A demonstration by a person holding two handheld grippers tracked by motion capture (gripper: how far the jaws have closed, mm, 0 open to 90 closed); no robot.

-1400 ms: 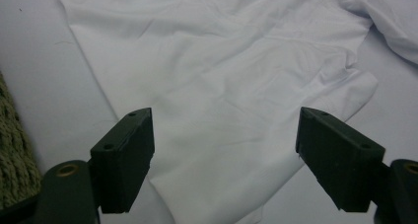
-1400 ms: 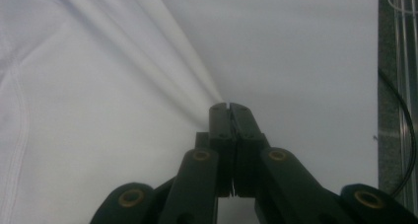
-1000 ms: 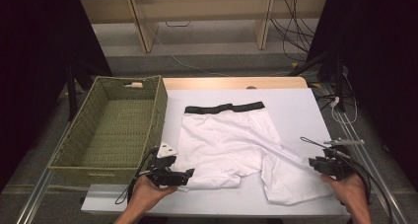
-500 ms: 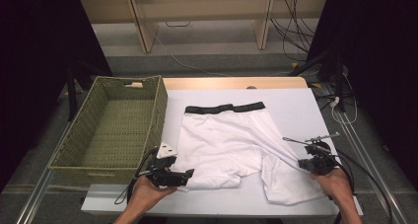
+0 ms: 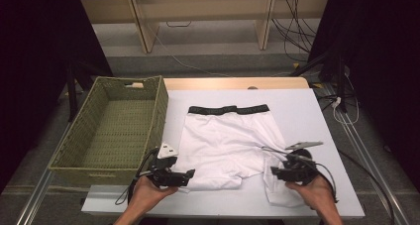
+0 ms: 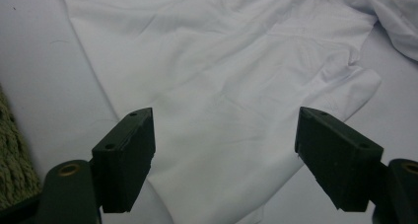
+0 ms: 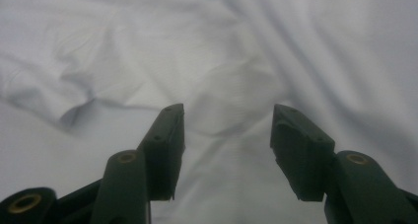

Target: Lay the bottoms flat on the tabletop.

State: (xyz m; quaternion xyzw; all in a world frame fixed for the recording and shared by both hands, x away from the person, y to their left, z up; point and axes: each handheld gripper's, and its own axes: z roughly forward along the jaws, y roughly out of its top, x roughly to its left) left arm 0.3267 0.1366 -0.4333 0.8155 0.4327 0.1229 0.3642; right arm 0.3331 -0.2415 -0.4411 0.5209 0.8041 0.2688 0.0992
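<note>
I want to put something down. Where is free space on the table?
Free: the table strip between the shorts and its right edge, and the basket's floor. Crowded: the near edge, where the left gripper and right gripper work.

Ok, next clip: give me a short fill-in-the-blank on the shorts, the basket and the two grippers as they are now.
1. The white shorts have a waistband coloured ____.
2. The woven basket stands to the ____ of the shorts in the high view.
3. The left gripper has its jaws ____ over the cloth.
4. The right gripper, whose jaws have just been opening, holds ____ between them.

Missing words: black; left; open; nothing
</note>
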